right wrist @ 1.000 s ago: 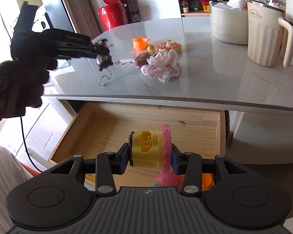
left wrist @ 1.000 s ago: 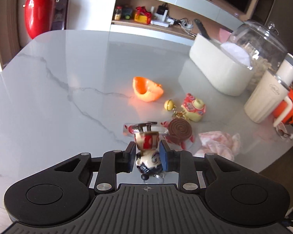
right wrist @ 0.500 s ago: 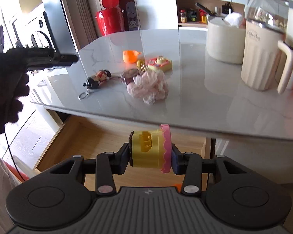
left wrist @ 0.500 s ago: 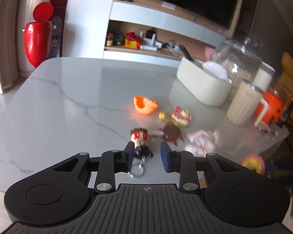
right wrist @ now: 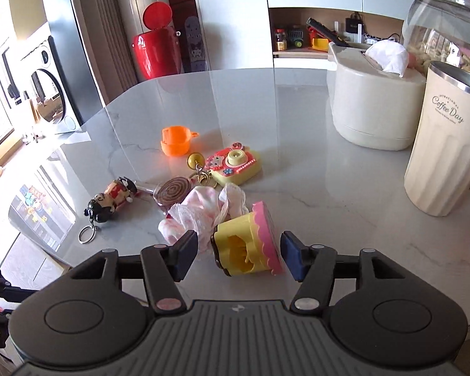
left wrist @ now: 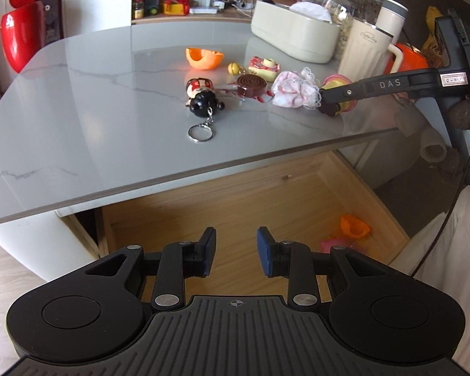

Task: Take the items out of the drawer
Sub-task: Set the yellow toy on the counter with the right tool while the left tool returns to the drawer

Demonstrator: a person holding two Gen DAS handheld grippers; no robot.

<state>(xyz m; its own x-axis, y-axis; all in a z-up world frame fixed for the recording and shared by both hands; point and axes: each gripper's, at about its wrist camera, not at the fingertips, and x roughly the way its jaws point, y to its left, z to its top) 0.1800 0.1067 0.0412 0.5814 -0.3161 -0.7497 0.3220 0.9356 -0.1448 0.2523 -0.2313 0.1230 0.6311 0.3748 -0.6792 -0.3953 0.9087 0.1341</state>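
My left gripper is open and empty, hanging above the open wooden drawer. An orange piece and a pink piece lie at the drawer's right side. My right gripper sits low over the marble table, and its jaws are opening. A yellow and pink toy lies on the table between them, with a gap at each pad. Beyond it lie a pink scrunchie, a doll keychain, a brown spiral lollipop, a camera toy, a yellow bell and an orange cup.
A cream tissue box, a cream lidded cup and a glass jar stand at the table's back right. A red bin stands beyond the far edge. The table edge overhangs the drawer.
My left gripper let the doll keychain go onto the table and drew back over the drawer. My right gripper carried the yellow toy up from the drawer onto the table and spread its jaws.
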